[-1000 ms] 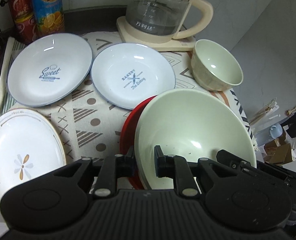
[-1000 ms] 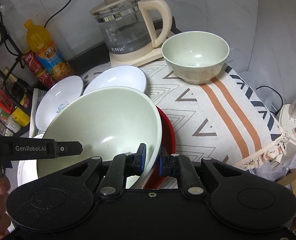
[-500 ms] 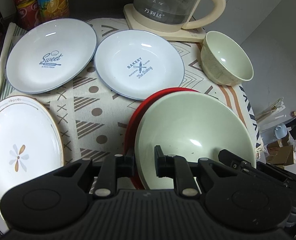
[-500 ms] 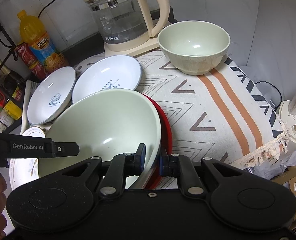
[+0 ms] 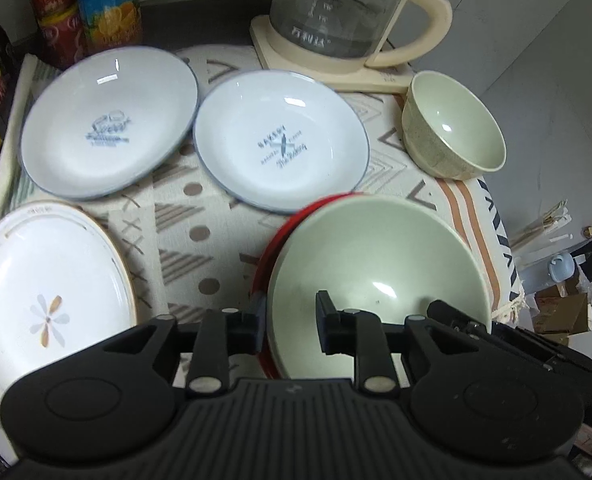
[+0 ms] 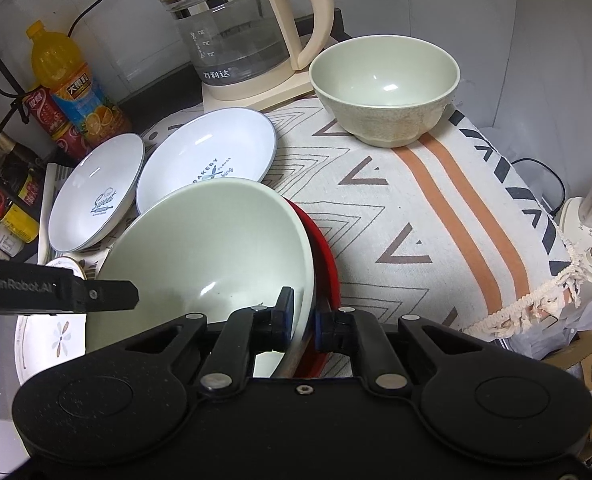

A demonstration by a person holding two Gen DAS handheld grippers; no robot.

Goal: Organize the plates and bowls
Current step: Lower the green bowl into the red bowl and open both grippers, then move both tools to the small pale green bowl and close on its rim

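The left gripper [image 5: 285, 322] is clamping the near rim of the big green bowl [image 5: 380, 264] together with the red plate [image 5: 269, 248] under it, one finger outside the stack and one inside the bowl. The right gripper [image 6: 304, 320] is pinching the same stack on its right rim, its fingers narrowly apart with the bowl wall [image 6: 215, 240] and red edge [image 6: 328, 264] between them. Whether the stack is resting on the table [image 6: 416, 208] or lifted off its patterned cloth, I cannot tell. To the left, a white flower plate [image 5: 47, 284] is lying flat at the table's near edge. Beyond the stack, two blue-rimmed plates are sitting side by side, the "Bakery" plate [image 5: 281, 140] just behind the red rim and the "Sweet" plate [image 5: 109, 126] left of it. A small green bowl [image 6: 384, 88] is standing upright at the far right, just beside the glass kettle [image 6: 239, 40]. Drink bottles [image 6: 71, 84] are standing at the far left.
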